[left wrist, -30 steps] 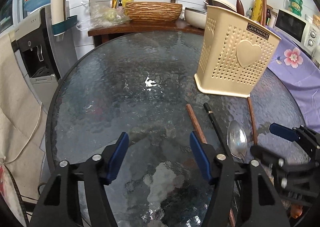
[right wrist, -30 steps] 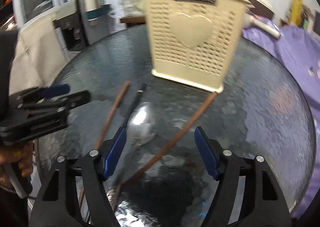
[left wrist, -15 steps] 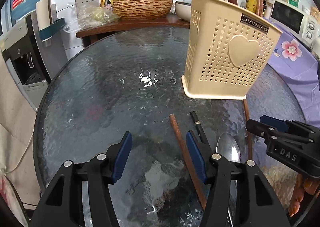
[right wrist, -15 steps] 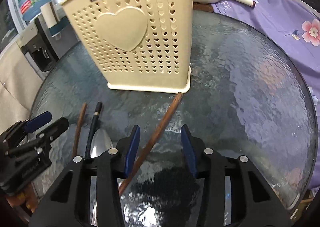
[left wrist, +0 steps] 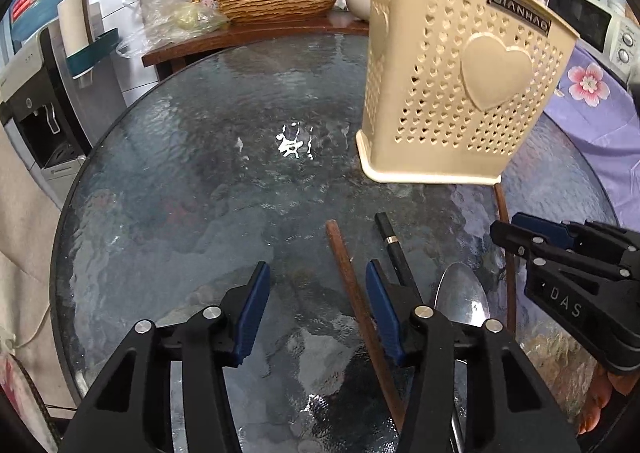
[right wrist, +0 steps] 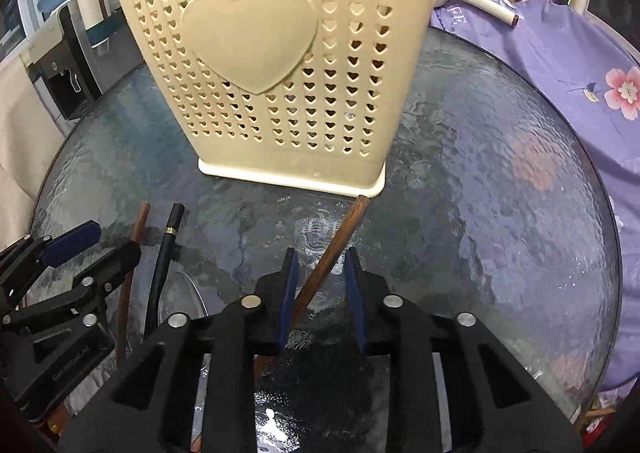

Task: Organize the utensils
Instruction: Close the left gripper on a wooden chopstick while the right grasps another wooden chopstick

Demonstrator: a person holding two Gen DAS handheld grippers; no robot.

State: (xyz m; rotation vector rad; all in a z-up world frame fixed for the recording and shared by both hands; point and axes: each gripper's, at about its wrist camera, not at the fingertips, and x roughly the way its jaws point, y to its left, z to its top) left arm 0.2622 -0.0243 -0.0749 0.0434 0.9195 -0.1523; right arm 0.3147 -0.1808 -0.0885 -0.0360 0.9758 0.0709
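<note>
Cream plastic utensil holder (right wrist: pixel 280 65) with heart-shaped perforations, a raised heart on its face and a "JIANHAO" label stands upright on the round textured-glass table (left wrist: pixel 192 189), ahead of both sets of tongs. Its inside is hidden from both cameras; a few dark handle ends poke above the rim in the left view, can't identify them.

Right gripper (right wrist: pixel 320 285): blue-padded jaws closing, nearly together, straddling a long brown wooden chopstick (right wrist: pixel 336 249). The stick runs diagonally between the pads, far end touching or just short of the holder's base corner. Gap is visible on both sides of it, so no pinch.

Left gripper (left wrist: pixel 316 313): jaws half spread and closing. A second brown wooden chopstick (left wrist: pixel 352 293) lies on the glass between the pads, close to the right one, not gripped.

Just to the right of the left tongs: a black chopstick with a metal band (left wrist: pixel 394 249), then a shiny metal spoon (left wrist: pixel 460 293), bowl up, partly under the tongs' frame. All lie flat on the glass, pointing roughly toward the holder, none inside it.
</note>
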